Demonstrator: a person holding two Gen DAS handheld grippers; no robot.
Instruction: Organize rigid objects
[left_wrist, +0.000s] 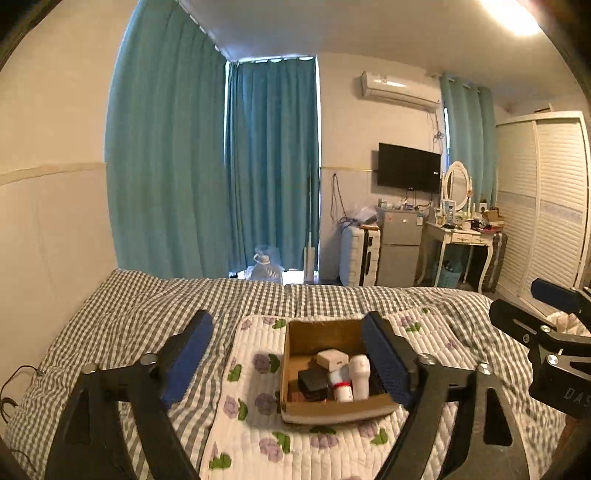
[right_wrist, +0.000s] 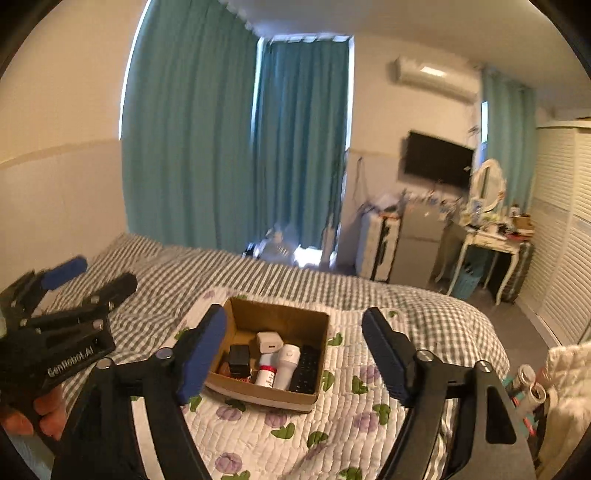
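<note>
left gripper (left_wrist: 286, 354) fingers apart (empty) above cardboard box (left_wrist: 334, 412) on bed.

The open-topped brown cardboard box (right_wrist: 275, 397) sits on a white quilted mat with purple flowers (right_wrist: 332, 424), and its top is unobstructed from above. Inside, a black remote control (right_wrist: 304, 369), a white cylindrical bottle (right_wrist: 286, 365), a white bottle with a red band (right_wrist: 266, 373), a white charger cube (right_wrist: 269, 341) and a black rectangular block (right_wrist: 239, 356) crowd the near half; the far half of the floor is bare. The grey-and-white checked bedspread (left_wrist: 147, 295) around the mat lies clear on all sides
</note>
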